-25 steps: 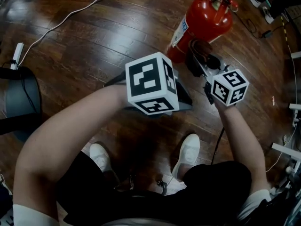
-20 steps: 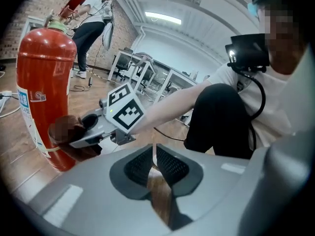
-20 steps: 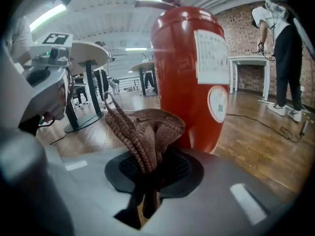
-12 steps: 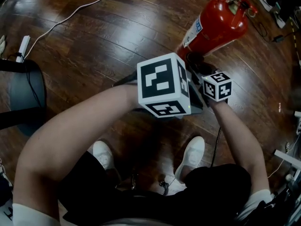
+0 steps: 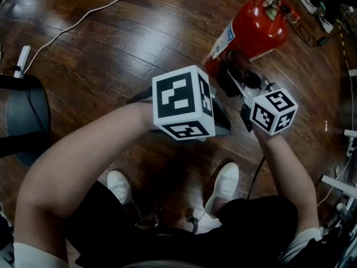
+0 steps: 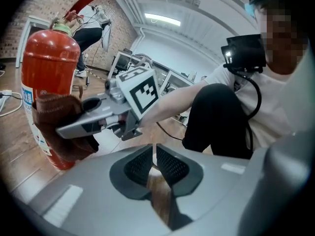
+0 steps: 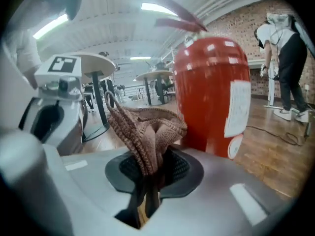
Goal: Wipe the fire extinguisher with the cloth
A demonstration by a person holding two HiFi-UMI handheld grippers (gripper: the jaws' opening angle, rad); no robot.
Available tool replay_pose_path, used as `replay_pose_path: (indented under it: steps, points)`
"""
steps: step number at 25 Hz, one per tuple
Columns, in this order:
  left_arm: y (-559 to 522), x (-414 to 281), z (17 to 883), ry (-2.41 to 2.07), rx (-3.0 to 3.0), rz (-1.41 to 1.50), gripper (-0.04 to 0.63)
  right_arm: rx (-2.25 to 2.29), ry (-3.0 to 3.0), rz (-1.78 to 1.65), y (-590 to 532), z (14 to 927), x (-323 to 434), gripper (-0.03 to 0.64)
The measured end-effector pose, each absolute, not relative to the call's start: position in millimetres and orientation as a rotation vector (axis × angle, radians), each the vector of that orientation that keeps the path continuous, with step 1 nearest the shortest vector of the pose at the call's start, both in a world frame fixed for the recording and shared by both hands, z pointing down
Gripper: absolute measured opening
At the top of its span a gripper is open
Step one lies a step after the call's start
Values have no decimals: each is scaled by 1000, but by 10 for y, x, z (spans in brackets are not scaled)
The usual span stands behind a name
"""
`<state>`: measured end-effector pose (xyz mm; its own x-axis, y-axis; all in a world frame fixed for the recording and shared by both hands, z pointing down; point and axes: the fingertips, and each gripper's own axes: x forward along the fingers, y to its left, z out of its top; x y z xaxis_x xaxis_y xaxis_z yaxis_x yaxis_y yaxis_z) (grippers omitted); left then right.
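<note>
I count one fire extinguisher [image 7: 211, 92], one cloth [image 7: 147, 129] and two grippers. The right gripper [image 7: 152, 168] is clenched on the cloth, which bunches up out of its jaws. The extinguisher stands upright on the wood floor [image 5: 111, 54] just ahead and right of this gripper, with the cloth against its red body. The left gripper [image 6: 154, 163] is clenched with nothing between its jaws and faces the right gripper from beside it. In the head view the left marker cube [image 5: 181, 102] covers part of the right gripper. One white cable [image 5: 83, 15] lies well left of both.
</note>
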<state>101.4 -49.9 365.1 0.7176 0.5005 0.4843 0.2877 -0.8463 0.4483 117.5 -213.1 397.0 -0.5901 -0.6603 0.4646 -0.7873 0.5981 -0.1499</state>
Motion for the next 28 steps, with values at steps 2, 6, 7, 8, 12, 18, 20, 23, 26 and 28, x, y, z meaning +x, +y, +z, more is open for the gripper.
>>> replay_pose_path:
  steps: [2,6,7,8,12,18,20,23,26,28]
  points:
    - [-477,1014,3637,628,2592,873,25,1192,-2514,429,-2120,3618,1136,66]
    - [-448,994,3612,643,2606,881,25,1272,-2575,298,-2173,3022,1139,66]
    - [-444,987,3605,646,2609,882,25,1293,-2579,264,-2210,2933,1160,66]
    - [-440,980,3598,647,2611,882,25,1313,-2578,236,-2254,2875,1188,66]
    - [-432,939,3582,643,2615,878,25,1365,-2547,205,-2414,2937,1263,66]
    - [-451,872,3617,626,2601,885,25,1331,-2460,323,-2489,3692,1173,63]
    - [-453,866,3627,623,2597,883,25,1296,-2410,361,-2486,4025,1155,63]
    - [-449,848,3654,624,2586,887,25,1258,-2346,415,-2481,4457,1153,63]
    - [-465,852,3678,618,2575,887,25,1228,-2294,449,-2504,4794,1177,63]
    - [-475,857,3682,612,2569,884,25,1203,-2262,482,-2507,5006,1180,63]
